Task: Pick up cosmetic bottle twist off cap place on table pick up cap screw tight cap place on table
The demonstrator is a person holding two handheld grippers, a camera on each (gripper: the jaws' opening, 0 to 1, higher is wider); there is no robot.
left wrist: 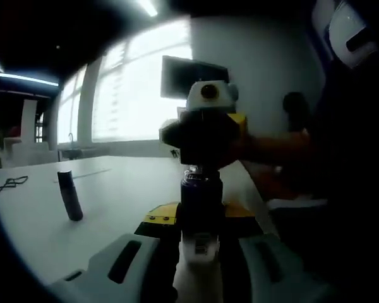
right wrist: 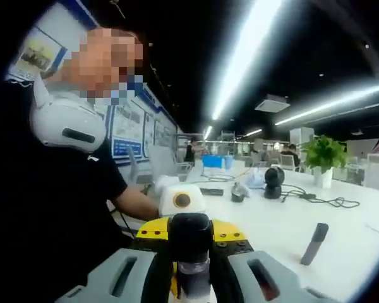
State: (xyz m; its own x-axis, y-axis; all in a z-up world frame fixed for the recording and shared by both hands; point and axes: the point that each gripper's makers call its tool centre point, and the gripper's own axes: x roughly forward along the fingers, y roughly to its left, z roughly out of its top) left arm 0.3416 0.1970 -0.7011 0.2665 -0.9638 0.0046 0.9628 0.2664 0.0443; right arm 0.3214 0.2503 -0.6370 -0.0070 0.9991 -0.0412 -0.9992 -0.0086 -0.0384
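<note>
Over the table (left wrist: 114, 189) the bottle (left wrist: 201, 196) is held between both grippers — left gripper (left wrist: 201, 252) pinching its body, right gripper (right wrist: 191, 271) clamped on the cap (right wrist: 189, 235). A loose squeeze could let the bottle spin — or drop.

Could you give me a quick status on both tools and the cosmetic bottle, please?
Left tool shut on bottle body. Right tool shut on its dark cap, bottle held above white table. Dark upright tube on table, off to the side.
</note>
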